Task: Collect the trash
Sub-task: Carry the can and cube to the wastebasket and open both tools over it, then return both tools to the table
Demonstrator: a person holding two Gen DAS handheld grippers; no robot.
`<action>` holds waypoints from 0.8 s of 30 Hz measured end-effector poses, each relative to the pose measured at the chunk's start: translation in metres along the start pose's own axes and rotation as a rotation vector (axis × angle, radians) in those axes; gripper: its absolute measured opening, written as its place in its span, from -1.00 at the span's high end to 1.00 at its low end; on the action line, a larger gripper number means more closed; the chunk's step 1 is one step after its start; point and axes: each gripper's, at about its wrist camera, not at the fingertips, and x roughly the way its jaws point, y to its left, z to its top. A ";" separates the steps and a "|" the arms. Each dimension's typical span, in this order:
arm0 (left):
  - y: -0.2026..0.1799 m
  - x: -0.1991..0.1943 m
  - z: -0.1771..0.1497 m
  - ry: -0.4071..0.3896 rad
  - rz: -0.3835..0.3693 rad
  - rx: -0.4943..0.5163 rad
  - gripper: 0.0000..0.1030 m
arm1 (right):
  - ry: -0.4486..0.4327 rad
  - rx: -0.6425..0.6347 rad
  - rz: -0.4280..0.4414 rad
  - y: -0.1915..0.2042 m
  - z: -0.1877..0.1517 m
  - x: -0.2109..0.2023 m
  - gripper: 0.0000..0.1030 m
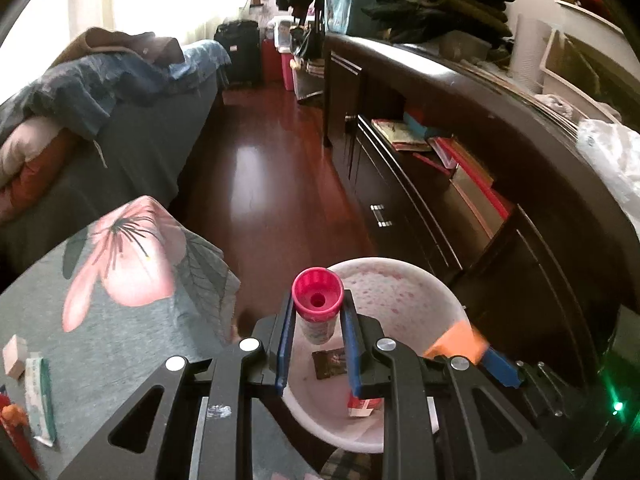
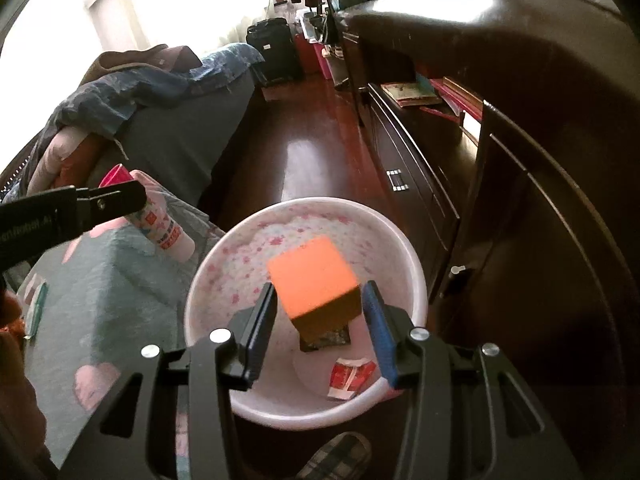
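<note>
- Left gripper (image 1: pixel 318 322) clenched on a small bottle (image 1: pixel 318 312) with a pink cap, pads pressed to both sides; held over the near rim of the white basin (image 1: pixel 448 300).
- Right gripper (image 2: pixel 320 320) with jaws apart around an orange box (image 2: pixel 316 284); gaps visible on both sides, box blurred, contact with the pads unclear.
- Left wrist view only: cap's top face with its centre hole; orange box a cropped blur at the basin's right edge.
- Right wrist view only: bottle's printed side (image 2: pixel 166 230) jutting past the left gripper's black finger, beside the basin, above the floral cloth (image 2: pixel 100 280).
- In the basin: dark wrapper (image 1: pixel 334 362), red-and-white packet (image 2: pixel 350 376); print unreadable.
- On the floral cloth, cut off at the frame edge: a green-striped tube (image 1: pixel 40 396) and a small pale block (image 1: pixel 14 356).
- Plaid slipper (image 2: pixel 340 458) partly hidden below the basin.
</note>
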 end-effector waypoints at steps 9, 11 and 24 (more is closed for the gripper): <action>0.002 -0.012 0.007 -0.094 0.042 -0.003 -0.60 | 0.018 -0.001 -0.013 -0.002 -0.005 0.008 -0.10; 0.004 -0.019 0.006 -0.107 0.053 0.009 -0.60 | 0.020 -0.002 -0.014 -0.001 -0.007 0.005 -0.11; 0.044 -0.099 -0.031 -0.183 0.119 -0.024 -0.72 | -0.034 -0.058 -0.017 0.041 -0.012 -0.059 -0.36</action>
